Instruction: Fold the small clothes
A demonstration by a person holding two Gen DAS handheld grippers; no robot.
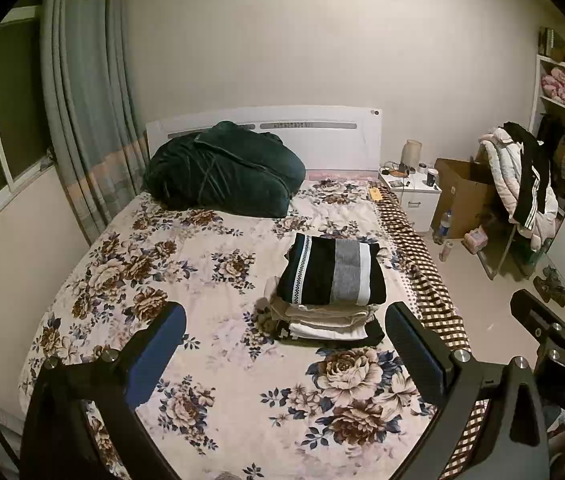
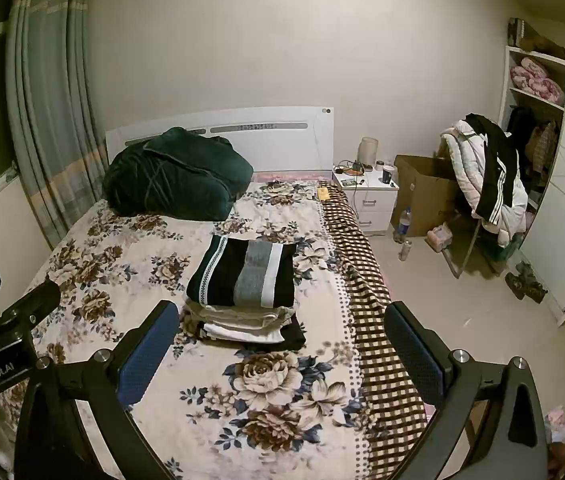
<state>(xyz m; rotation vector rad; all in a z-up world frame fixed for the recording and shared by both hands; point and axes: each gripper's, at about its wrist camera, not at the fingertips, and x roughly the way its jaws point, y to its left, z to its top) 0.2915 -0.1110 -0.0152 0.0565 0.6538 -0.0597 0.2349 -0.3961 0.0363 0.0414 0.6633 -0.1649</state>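
Two grippers hang above the near end of the bed, and we see most of the room past them. Largest is the floral quilt covering the mattress, with a brown checked blanket running down its right edge. A dark green bundle of bedding lies against the white headboard. To the right stand a white nightstand with small items on top, a cardboard box, a rack draped with a white jacket, and an open wardrobe; bottles stand on the floor near the box. Curtains hang at the left beside the window. The stack of folded clothes sits on the quilt toward the right side, topped by a folded black, grey and white striped garment; pale and dark pieces lie beneath it. We hold the left gripper over the quilt with its fingers wide apart and nothing between them; the stack lies beyond the tips, apart from them. The right gripper is held alike, fingers spread and empty, its right finger out over the checked blanket's edge and the floor. Bare quilt lies left of the stack and in front of it.
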